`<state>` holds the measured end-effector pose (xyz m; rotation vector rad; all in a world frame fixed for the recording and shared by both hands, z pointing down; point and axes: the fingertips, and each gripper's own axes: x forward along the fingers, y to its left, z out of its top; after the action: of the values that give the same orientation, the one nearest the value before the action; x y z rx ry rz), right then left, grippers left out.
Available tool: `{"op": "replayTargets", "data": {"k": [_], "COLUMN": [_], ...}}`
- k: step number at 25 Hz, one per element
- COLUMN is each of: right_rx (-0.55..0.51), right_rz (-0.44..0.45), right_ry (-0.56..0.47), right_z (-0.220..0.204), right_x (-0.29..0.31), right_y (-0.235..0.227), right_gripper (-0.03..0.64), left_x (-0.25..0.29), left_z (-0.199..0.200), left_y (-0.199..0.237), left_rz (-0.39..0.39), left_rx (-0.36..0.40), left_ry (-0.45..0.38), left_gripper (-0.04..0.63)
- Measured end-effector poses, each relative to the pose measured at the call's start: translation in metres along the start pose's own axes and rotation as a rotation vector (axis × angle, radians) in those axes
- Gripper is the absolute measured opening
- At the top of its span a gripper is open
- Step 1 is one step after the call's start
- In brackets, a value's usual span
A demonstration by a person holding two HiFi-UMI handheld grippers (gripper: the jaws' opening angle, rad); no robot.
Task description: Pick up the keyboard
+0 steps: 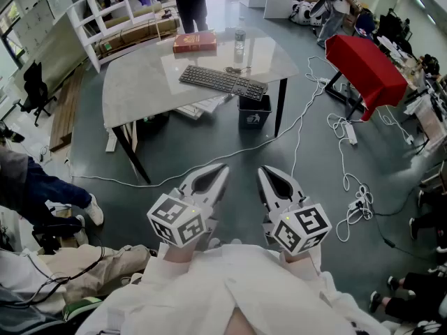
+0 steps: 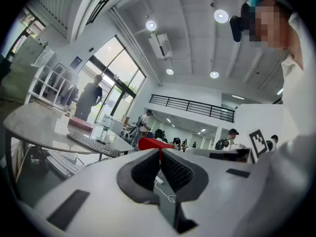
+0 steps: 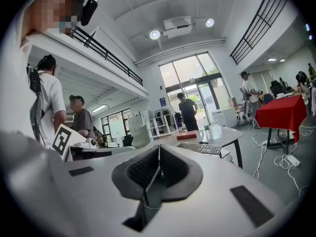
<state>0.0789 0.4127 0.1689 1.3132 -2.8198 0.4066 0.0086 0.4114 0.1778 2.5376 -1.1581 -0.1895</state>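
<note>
Both pairs of jaws are pressed together and empty: my left gripper point(image 1: 222, 167) and right gripper point(image 1: 263, 170) sit side by side above the floor. The black keyboard point(image 1: 223, 82) lies well ahead on the grey table point(image 1: 136, 89), near a red book point(image 1: 195, 42).

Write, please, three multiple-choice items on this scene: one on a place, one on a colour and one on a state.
1. Where does the long black keyboard lie?
A. on the pale stone-topped table
B. on the floor
C. on a shelf
2. What colour is the flat rectangular book beyond it?
A. green
B. red
C. yellow
3. How do the left claw and right claw stand?
A. both open
B. one shut on the keyboard
C. both shut, empty
1 A, it rests on the tabletop; 2 B, its cover is red; 3 C, each gripper view shows jaws together, nothing between.
</note>
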Motion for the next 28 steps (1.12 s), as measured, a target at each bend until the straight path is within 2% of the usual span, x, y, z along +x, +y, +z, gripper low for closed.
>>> {"op": "replayTargets", "data": {"k": [15, 20, 24, 28], "right_rx": [0.006, 0.047, -0.009, -0.017], "right_rz": [-0.022, -0.012, -0.011, -0.029], "right_ry": [0.010, 0.018, 0.061, 0.069], "right_z": [-0.012, -0.013, -0.021, -0.030], "right_x": [0.001, 0.014, 0.025, 0.033], "right_y": [0.004, 0.005, 0.014, 0.019], "right_gripper": [0.034, 0.035, 0.036, 0.037], "left_x": [-0.004, 0.000, -0.001, -0.001], "left_z": [-0.005, -0.004, -0.007, -0.012], "left_y": [-0.012, -0.003, 0.004, 0.014], "left_rz": [-0.059, -0.071, -0.080, -0.100], "left_rx": [0.083, 0.105, 0.152, 0.140], "left_ry": [0.070, 0.090, 0.125, 0.131], "left_gripper": [0.018, 0.018, 0.019, 0.018]}}
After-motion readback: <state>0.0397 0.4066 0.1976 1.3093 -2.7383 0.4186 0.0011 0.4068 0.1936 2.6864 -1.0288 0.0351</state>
